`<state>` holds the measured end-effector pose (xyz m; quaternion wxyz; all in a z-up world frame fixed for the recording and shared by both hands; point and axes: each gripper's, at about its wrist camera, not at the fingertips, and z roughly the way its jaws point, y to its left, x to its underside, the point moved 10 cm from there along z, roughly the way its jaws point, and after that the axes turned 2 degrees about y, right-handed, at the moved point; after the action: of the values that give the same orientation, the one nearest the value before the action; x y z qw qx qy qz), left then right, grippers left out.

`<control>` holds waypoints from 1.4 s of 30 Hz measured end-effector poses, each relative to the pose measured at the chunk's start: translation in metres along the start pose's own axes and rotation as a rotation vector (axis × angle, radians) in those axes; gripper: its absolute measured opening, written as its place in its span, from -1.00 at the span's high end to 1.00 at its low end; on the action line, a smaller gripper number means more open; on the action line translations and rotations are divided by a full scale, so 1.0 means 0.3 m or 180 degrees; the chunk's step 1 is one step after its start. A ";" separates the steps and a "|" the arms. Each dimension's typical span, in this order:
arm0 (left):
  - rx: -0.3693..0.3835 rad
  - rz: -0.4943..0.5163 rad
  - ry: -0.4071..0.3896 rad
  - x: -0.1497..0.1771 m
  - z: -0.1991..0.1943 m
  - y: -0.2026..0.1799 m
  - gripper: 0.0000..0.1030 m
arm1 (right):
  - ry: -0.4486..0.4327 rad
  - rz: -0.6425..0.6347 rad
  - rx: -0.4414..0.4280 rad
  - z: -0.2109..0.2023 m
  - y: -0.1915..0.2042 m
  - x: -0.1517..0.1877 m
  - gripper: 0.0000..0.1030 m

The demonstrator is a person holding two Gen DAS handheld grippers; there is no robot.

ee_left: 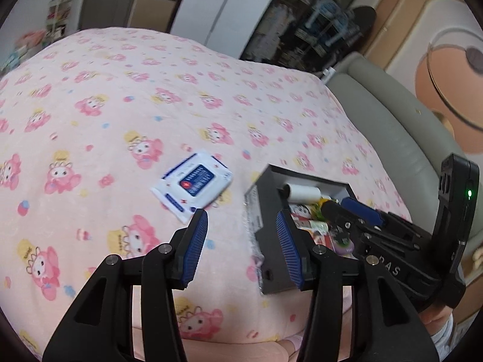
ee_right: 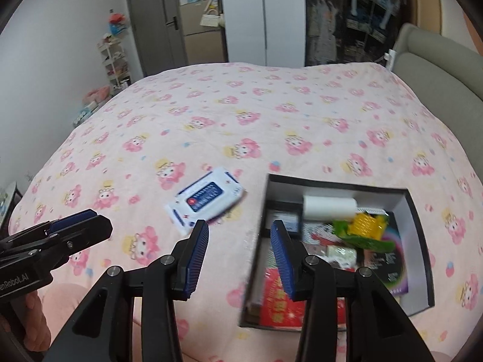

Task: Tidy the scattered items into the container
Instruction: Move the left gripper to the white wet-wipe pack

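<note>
Wet-wipes pack (ee_right: 207, 200) lies flat on pink blanket (ee_right: 241, 114), just left of black box (ee_right: 418, 220) w/ toys + packets inside. Both grippers, left (ee_left: 243, 242) & right (ee_right: 240, 249), spread, empty. Pack prob soft, light, slick film; pinch across short edge.

White-and-blue wipes pack (ee_right: 206, 200) lies flat beside the item-filled black box (ee_right: 418, 208).

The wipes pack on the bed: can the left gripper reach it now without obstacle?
Probably yes. The wipes pack lies alone on the blanket, just ahead of the open left gripper; the box sits to its right.
</note>
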<state>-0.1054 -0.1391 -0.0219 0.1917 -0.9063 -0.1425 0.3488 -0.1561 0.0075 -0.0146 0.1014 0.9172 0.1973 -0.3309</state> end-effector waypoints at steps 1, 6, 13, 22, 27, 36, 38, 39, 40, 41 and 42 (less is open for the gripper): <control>-0.0028 -0.0059 -0.0010 -0.008 0.006 0.025 0.05 | 0.0013 -0.0019 0.0003 0.008 0.015 -0.004 0.25; -0.0505 -0.0594 0.0056 -0.014 0.139 0.225 0.05 | 0.0100 0.0009 -0.0046 0.081 0.070 -0.032 0.25; -0.0589 -0.1090 0.0568 0.000 0.406 0.365 0.08 | 0.0421 0.0215 0.0074 0.277 0.074 -0.015 0.25; 0.0172 -0.1784 0.0880 0.044 0.607 0.465 0.11 | 0.0745 0.0452 0.0097 0.555 0.145 0.002 0.25; 0.0422 -0.2009 0.0865 0.045 0.625 0.482 0.11 | 0.0876 0.0578 0.0227 0.658 0.119 0.056 0.25; 0.0140 -0.1701 0.0936 0.059 0.684 0.483 0.64 | 0.1080 0.0831 0.0145 0.810 0.099 0.116 0.25; 0.0066 -0.1644 0.0899 0.050 0.679 0.488 0.71 | 0.1076 0.0829 -0.0006 0.826 0.115 0.108 0.26; 0.0033 -0.1616 0.0872 0.043 0.673 0.489 0.74 | 0.1074 0.0828 -0.0082 0.833 0.122 0.105 0.28; 0.0000 -0.1588 0.0846 0.037 0.667 0.491 0.75 | 0.1088 0.0823 -0.0171 0.836 0.136 0.102 0.31; -0.0029 -0.1565 0.0822 0.032 0.662 0.493 0.75 | 0.1106 0.0817 -0.0263 0.837 0.151 0.100 0.35; -0.0047 -0.1561 0.0804 0.028 0.658 0.498 0.75 | 0.1118 0.0810 -0.0318 0.836 0.164 0.098 0.35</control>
<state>-0.2164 -0.2192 -0.2284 0.2800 -0.8824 -0.3351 0.1752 -0.2566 -0.1076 -0.2217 0.1519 0.9721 0.1107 -0.1404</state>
